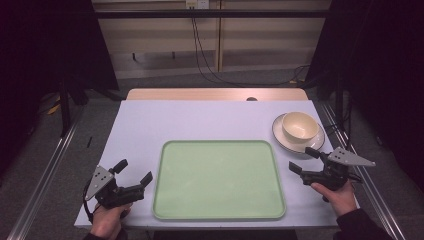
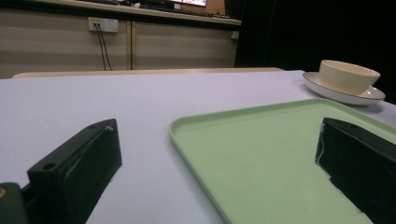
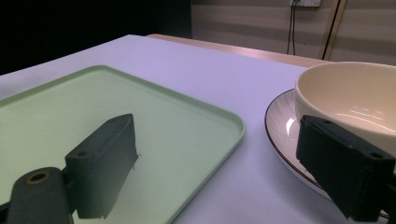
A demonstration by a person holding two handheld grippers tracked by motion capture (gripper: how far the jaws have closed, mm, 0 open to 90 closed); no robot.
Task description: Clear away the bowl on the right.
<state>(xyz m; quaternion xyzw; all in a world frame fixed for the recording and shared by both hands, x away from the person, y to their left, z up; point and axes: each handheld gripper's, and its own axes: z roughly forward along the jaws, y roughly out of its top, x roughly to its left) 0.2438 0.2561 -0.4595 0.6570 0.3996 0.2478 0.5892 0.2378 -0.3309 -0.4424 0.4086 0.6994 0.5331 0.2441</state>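
Beside the right claw, unmarked cream bowl on plate.

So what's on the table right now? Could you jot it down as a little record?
surface: table, pale top
middle: green tray, nothing on it
far right: cream bowl sitting on a plate
left gripper: fingers open, beside the tray
right gripper: fingers open, close to the plate, holding nothing
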